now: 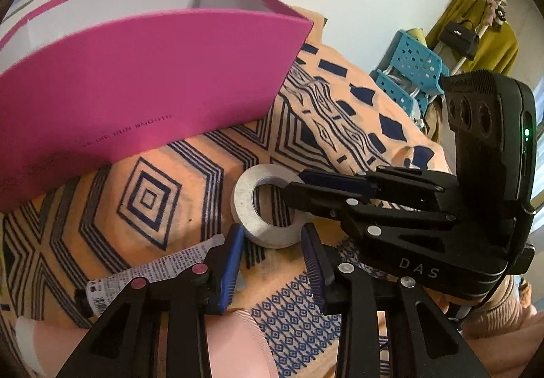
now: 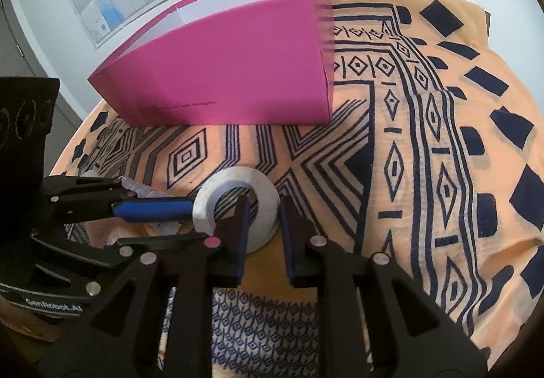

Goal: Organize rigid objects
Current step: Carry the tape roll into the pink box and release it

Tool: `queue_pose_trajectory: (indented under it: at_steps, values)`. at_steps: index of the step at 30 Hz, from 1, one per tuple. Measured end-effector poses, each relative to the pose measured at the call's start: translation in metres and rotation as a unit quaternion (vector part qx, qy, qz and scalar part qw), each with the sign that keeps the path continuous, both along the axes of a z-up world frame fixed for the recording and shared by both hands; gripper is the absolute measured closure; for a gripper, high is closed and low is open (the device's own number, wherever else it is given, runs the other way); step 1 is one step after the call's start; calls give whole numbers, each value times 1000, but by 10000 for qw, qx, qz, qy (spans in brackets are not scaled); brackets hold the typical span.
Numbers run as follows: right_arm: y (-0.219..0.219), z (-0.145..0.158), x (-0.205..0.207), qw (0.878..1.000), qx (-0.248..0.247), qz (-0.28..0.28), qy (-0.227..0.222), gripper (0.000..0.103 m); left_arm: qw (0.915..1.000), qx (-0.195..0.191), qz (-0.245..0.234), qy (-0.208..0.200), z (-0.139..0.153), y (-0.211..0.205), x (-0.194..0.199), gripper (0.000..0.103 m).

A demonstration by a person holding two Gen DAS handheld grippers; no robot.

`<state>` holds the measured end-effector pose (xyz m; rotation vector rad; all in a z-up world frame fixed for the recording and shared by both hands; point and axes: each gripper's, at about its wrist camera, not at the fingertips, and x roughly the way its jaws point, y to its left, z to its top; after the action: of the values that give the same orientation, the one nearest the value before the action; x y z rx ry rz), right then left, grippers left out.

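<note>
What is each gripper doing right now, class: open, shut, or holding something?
Left gripper: open, holding nothing, just short of the tape roll.
Right gripper: open, its fingers straddling the tape roll's rim, not yet clamped.

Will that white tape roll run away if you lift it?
Probably not now: the tape roll lies flat on the patterned cloth, so it shouldn't roll. Stood on edge, it likely would. It looks stiff, and with the right gripper's fingers around its rim, it should lift without bending.
</note>
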<state>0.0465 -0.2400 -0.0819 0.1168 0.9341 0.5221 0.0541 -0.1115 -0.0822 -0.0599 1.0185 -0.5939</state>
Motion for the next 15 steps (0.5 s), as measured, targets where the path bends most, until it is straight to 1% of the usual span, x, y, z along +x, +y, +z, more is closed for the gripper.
queue_pose_trajectory:
  at_steps: [6,15]
  values:
    - [-1,15,-3,9998,139,19,-156,83,9997,-90,55,-241,18,8,-4,68]
    - [1,49,-3,9978,268,66,-604,83,9974,-183,129,-685,54,16,-3,68]
